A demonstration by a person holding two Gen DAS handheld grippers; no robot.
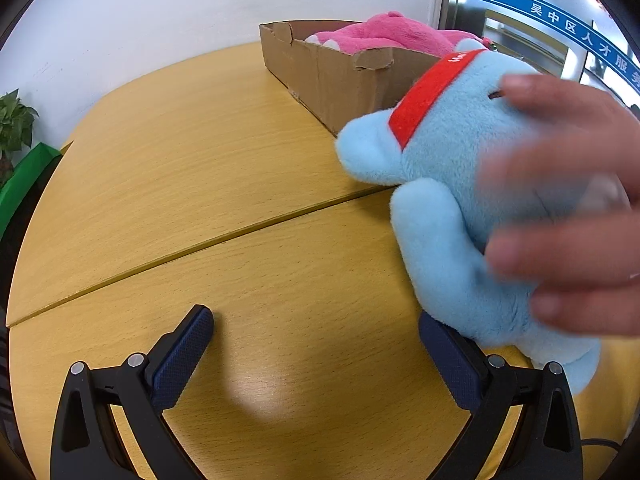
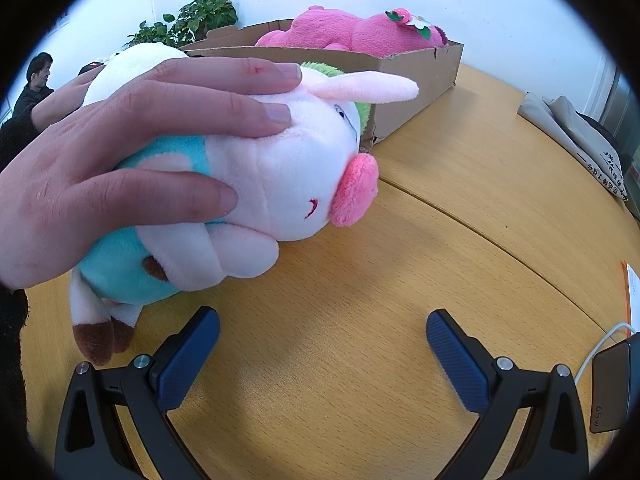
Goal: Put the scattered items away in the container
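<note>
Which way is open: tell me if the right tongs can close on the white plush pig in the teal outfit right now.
Probably not yet. The right tongs are open, but the white plush pig in the teal outfit lies ahead and left of them, and a bare hand lies over its body.

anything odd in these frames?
Yes: bare hands are on the toys. One hand grips the blue plush; another hand presses on the pig plush. The left gripper and right gripper are open, holding nothing. The cardboard box rim is torn.
</note>
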